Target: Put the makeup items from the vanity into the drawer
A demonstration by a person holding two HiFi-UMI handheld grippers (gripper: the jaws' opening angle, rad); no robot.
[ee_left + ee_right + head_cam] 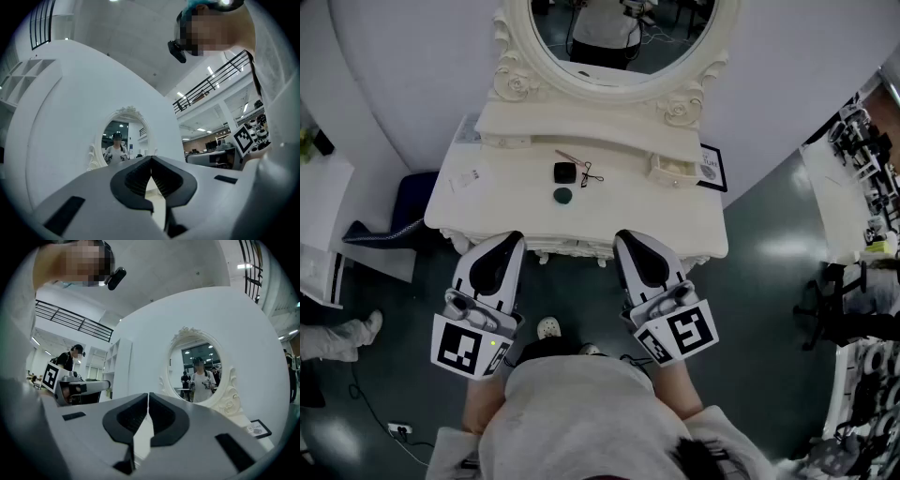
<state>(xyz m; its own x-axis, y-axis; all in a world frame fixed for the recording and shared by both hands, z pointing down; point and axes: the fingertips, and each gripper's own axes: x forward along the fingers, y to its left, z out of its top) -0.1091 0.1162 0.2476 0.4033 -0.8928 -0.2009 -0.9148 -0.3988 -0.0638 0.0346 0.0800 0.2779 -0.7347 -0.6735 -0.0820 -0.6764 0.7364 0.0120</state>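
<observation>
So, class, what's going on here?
A person stands at a white vanity, a gripper in each hand. The left gripper and right gripper are shut and empty, held at its front edge. A black case, a green pot and a thin stick lie on top, untouched. The small drawer at right looks pulled open.

Your tabletop looks like white painted wood, smooth with a soft sheen. The mirror frame is the same white, carved and bumpy around glossy glass. Your left tongs and right tongs have matt white plastic shells and ribbed black pads. The floor is dark, polished and reflective
</observation>
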